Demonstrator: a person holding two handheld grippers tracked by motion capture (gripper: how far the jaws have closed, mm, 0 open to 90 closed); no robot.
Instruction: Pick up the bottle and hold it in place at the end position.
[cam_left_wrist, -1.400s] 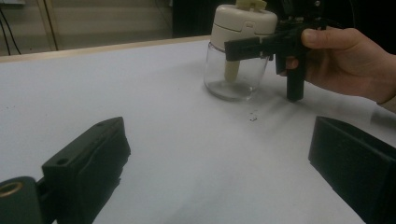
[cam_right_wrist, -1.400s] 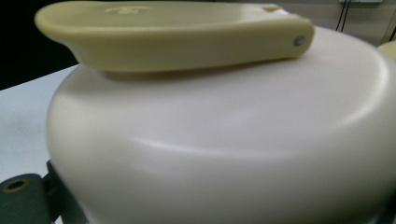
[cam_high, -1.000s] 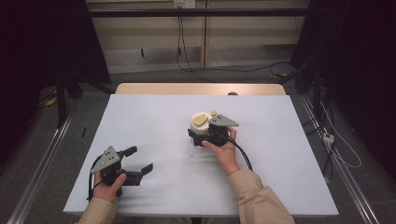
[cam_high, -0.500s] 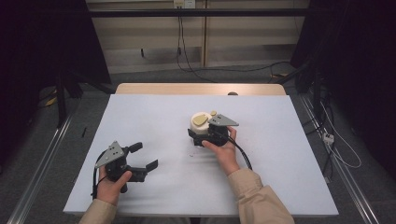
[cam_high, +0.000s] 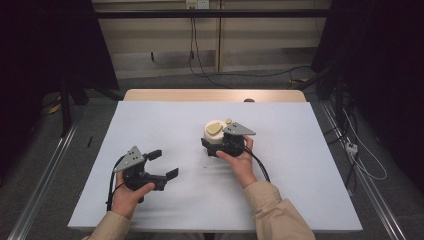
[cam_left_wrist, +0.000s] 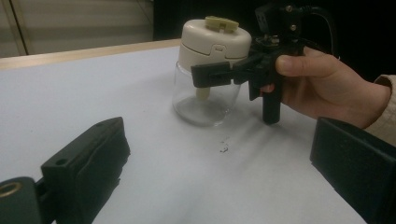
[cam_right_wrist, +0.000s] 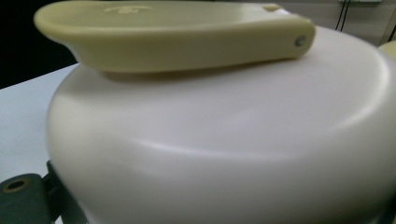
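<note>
A clear glass jar (cam_high: 216, 135) with a cream lid (cam_left_wrist: 215, 39) and a pale yellow flip tab (cam_right_wrist: 177, 32) stands upright near the middle of the white table (cam_high: 300, 165). My right gripper (cam_high: 214, 144) is shut on the jar just under its lid, and one black finger (cam_left_wrist: 210, 74) crosses the glass. The lid (cam_right_wrist: 233, 140) looms very close in the right gripper view. My left gripper (cam_high: 164, 164) is open at the front left, well short of the jar (cam_left_wrist: 208, 91), with nothing between its jaws.
A few dark specks (cam_left_wrist: 224, 148) lie on the table in front of the jar. A wooden strip (cam_high: 210, 95) borders the far edge. Cables (cam_high: 360, 160) trail on the floor at the right, and metal rails (cam_high: 45, 175) run along both sides.
My left gripper has moved to the right, toward the jar, staying open. The right gripper and the jar have not moved.
</note>
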